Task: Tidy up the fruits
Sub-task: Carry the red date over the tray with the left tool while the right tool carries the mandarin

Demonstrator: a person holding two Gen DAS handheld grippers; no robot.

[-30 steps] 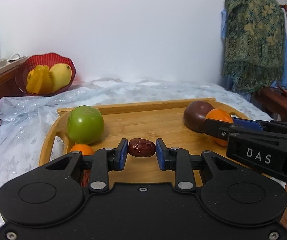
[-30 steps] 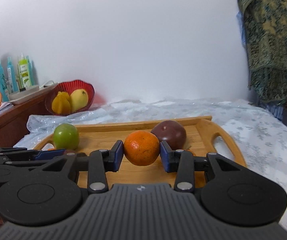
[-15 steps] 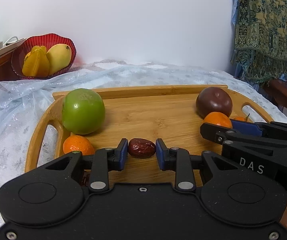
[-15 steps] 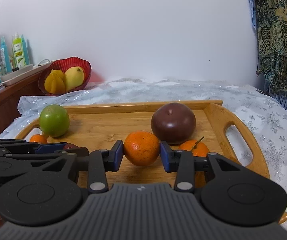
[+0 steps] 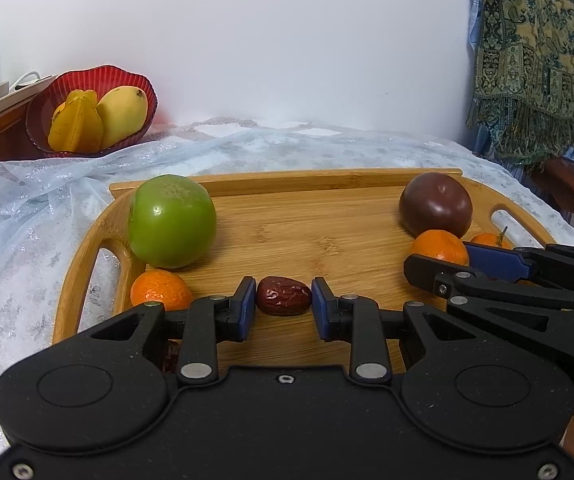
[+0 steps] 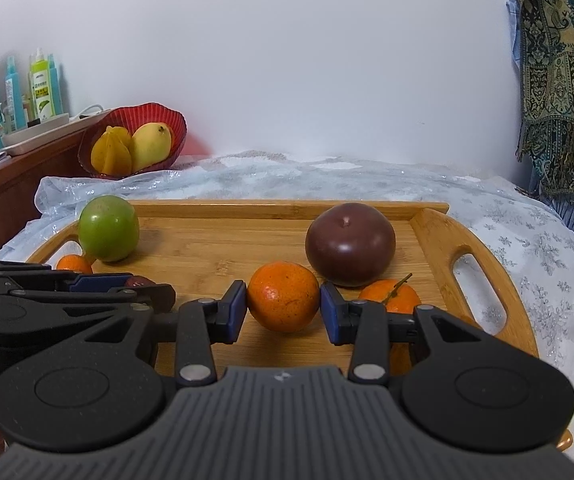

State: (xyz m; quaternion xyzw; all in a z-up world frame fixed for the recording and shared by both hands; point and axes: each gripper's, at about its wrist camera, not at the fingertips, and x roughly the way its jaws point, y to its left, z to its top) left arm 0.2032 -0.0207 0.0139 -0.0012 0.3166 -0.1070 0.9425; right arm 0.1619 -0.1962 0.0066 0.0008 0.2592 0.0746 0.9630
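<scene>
A wrinkled red date [image 5: 283, 296] sits pinched between the blue pads of the left claw [image 5: 283, 303], low over the near edge of the wooden tray [image 5: 327, 236]. Toward the tray's right side, the right claw [image 6: 283, 307] is clenched on an orange mandarin [image 6: 283, 297], its pads pressing both flanks of the fruit just above the tray floor.

Behind that held mandarin, a dark purple round fruit [image 6: 350, 243] rests on the tray, and just beside it lies a second mandarin with a stem [image 6: 390, 295], partly hidden by the right claw's finger. At the tray's left end, a green apple-like fruit [image 5: 171, 221] stands near the cut-out handle, with another small mandarin [image 5: 161, 289] just in front of it.

The tray lies on a pale, glittery cloth [image 6: 535, 248]; what is under the cloth cannot be told. Beyond its left corner, a red bowl [image 5: 143, 88] holds a yellow mango [image 5: 123, 114] and a starfruit [image 5: 77, 124]. Bottles [image 6: 43, 84] stand on a wooden ledge farther left, and a patterned green shawl [image 5: 535, 60] hangs at the right against the white wall.
</scene>
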